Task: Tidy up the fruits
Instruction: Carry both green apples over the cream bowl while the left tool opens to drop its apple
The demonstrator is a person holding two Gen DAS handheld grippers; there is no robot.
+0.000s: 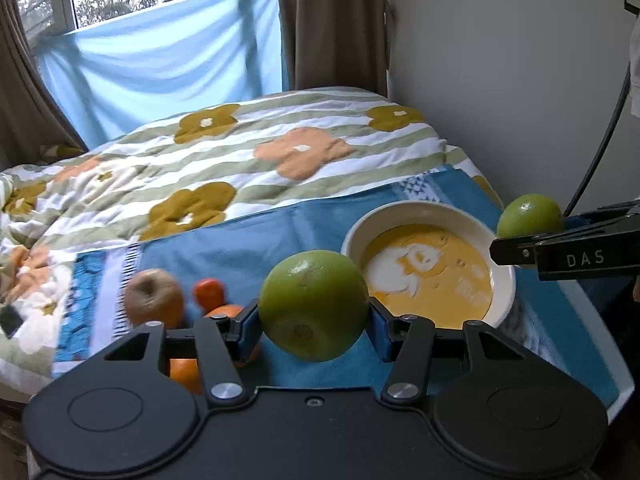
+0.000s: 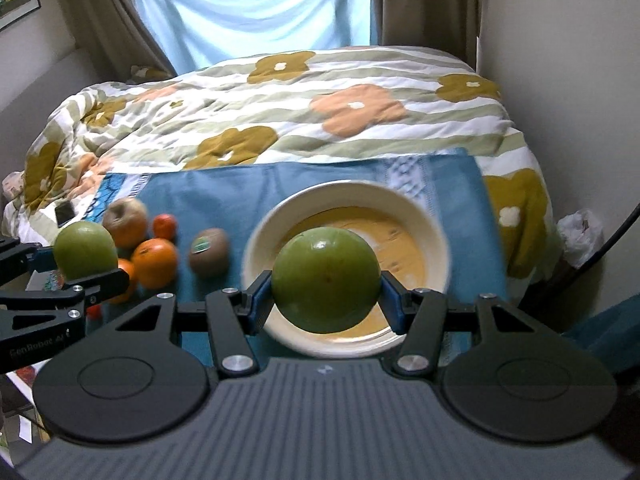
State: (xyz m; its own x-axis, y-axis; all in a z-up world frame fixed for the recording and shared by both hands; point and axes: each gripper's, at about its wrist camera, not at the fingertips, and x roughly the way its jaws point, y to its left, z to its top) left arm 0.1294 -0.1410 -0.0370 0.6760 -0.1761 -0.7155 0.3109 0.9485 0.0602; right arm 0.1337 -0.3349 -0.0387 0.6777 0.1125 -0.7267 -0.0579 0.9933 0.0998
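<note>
I have a green apple clamped in each gripper — left gripper (image 1: 314, 322), right gripper (image 2: 326, 300) — above the bowl (image 2: 280, 216); round skins may slip from narrow pads.

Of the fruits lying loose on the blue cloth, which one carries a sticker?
The brown kiwi, lying nearest the bowl; a small green label sits on its top. The apple and oranges beside it show none.

At lower left of the left wrist view, the gripper (image 1: 314, 322) hides most of two oranges (image 1: 185, 372)
</note>
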